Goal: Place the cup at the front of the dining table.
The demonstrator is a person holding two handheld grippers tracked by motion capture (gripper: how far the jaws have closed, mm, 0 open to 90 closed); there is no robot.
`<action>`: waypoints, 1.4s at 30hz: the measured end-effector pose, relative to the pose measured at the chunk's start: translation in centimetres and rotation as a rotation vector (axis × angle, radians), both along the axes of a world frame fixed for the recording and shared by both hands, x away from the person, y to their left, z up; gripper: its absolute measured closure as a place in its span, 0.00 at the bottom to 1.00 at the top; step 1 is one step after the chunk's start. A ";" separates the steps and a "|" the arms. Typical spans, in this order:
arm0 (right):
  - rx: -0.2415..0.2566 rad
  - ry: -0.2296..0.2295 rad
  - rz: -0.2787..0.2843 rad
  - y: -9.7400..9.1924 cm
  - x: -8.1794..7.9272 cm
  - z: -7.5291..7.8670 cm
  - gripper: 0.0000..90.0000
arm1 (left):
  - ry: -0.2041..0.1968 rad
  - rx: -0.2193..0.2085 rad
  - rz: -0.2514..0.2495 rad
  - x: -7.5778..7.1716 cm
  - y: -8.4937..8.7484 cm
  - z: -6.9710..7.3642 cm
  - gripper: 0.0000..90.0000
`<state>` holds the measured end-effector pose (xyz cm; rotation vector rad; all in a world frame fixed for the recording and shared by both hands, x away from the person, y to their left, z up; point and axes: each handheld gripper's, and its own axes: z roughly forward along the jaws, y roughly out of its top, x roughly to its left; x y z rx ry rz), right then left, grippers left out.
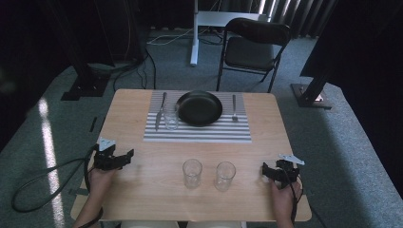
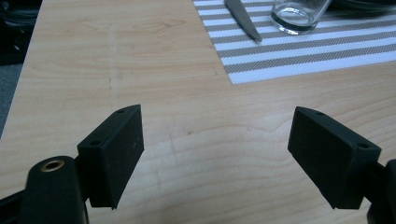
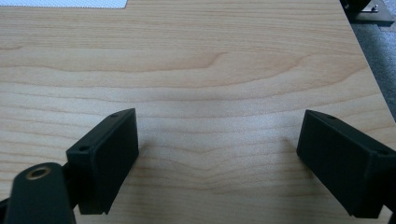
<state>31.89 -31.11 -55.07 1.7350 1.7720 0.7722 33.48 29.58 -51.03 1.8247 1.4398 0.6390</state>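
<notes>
Glasses first: from the high view, two clear tumblers, left glass (image 1: 192,173) and right glass (image 1: 225,175), sit untouched on the pale wood worktop (image 1: 142,190), so only one glass (image 1: 170,119) has made it onto the striped mat (image 1: 199,134). Left gripper view: left gripper (image 2: 215,158) fingers spread, empty. Right gripper view: right gripper (image 3: 217,163) same, matte black blocks over bare woodgrain.

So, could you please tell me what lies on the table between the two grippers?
In the high view, two empty clear glasses, the left glass and the right glass, stand between the left gripper and the right gripper.
</notes>
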 end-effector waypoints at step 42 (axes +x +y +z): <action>0.001 0.001 -0.001 0.0 0.0 0.0 0.13 | 0.110 0.058 0.119 -6.0 3.3 -2.4 0.00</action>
